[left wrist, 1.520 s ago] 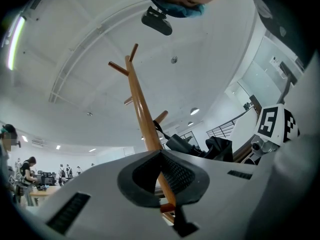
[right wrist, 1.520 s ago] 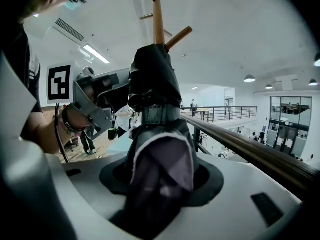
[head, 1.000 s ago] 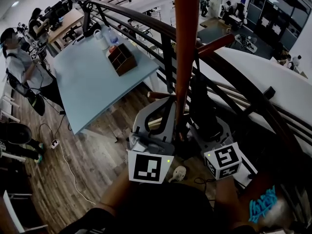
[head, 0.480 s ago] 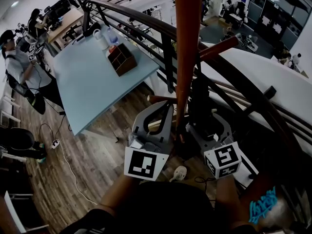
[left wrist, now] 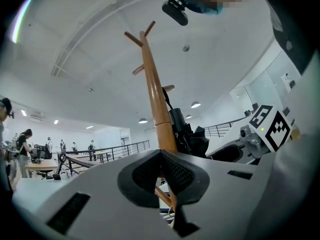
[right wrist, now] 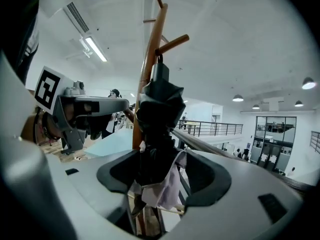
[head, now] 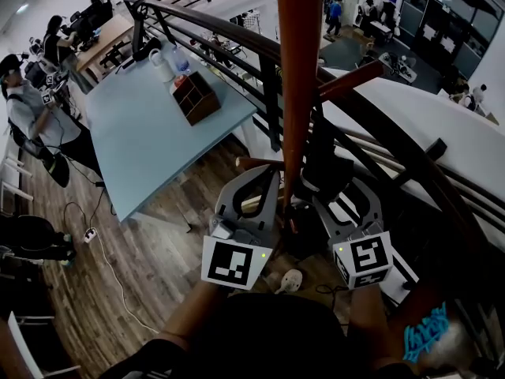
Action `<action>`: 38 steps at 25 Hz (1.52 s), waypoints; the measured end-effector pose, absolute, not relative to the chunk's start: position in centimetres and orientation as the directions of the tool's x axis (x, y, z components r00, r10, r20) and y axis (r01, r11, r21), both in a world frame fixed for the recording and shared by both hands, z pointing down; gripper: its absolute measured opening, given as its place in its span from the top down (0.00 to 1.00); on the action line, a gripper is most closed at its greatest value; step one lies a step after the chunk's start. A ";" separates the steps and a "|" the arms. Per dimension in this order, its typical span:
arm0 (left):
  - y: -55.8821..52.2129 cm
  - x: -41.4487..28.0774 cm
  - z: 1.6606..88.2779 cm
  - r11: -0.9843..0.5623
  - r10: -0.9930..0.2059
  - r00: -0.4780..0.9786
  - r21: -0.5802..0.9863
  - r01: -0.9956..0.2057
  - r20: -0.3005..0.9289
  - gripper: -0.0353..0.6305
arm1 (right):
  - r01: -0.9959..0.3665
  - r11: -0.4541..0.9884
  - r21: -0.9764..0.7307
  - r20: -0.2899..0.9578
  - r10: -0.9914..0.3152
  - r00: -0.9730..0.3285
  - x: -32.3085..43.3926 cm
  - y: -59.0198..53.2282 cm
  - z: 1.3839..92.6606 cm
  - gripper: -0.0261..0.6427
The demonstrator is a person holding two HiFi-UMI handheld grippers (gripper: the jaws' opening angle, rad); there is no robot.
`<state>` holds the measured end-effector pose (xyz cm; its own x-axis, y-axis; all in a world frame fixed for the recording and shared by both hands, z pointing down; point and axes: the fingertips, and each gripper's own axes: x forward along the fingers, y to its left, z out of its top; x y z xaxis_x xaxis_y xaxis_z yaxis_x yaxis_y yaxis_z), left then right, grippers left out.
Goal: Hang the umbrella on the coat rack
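Observation:
The coat rack's orange-brown pole (head: pixel 300 93) rises straight in front of me, with a peg (head: pixel 351 77) sticking out to the right. From that peg (right wrist: pixel 172 44) hangs the folded black umbrella (right wrist: pixel 157 109) by its loop. My right gripper (right wrist: pixel 165 174) is open, its jaws have just been opening, and the umbrella's lower part hangs loose between them. In the head view the umbrella (head: pixel 319 160) sits right of the pole, above the right gripper (head: pixel 341 192). My left gripper (head: pixel 264 176) is shut on nothing, just left of the pole (left wrist: pixel 152 84).
A curved black railing (head: pixel 237 42) runs behind the rack. Beyond it to the left stands a pale blue table (head: pixel 142 148) with a brown box (head: pixel 197 95) and a white jug (head: pixel 163 63). People (head: pixel 31 109) stand at the far left. A cable lies on the wooden floor (head: pixel 134 243).
The right gripper's jaws have spread apart around the umbrella, which stays hanging on the peg. The left gripper has sunk a little and rolled slightly beside the pole.

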<state>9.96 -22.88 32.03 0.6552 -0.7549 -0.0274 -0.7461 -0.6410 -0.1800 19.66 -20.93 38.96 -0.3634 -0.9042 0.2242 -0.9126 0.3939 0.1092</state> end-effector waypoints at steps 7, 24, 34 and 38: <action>-22.9 10.7 32.3 -0.648 -0.749 0.662 -0.180 -0.740 -0.031 0.93 | -0.914 0.397 0.088 0.210 -0.904 -0.373 20.0 -20.8 39.0 0.54; -21.7 12.8 32.9 -0.676 -0.726 0.688 -0.183 -0.714 -0.003 0.93 | -0.908 0.413 0.069 0.128 -0.906 -0.403 21.3 -19.0 37.6 0.55; -21.7 12.7 33.0 -0.679 -0.723 0.691 -0.191 -0.709 0.005 0.93 | -0.908 0.410 0.085 0.075 -0.911 -0.405 21.1 -18.7 36.5 0.80; -21.4 12.9 32.9 -0.684 -0.717 0.697 -0.198 -0.702 0.008 0.93 | -0.910 0.409 0.075 0.060 -0.912 -0.405 21.1 -18.3 36.1 0.88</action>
<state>12.86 -21.41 32.91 0.6967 -0.7174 0.0082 -0.7020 -0.6840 -0.1982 21.11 -18.31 36.13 -0.4049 -0.9124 0.0604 -0.9097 0.4086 0.0747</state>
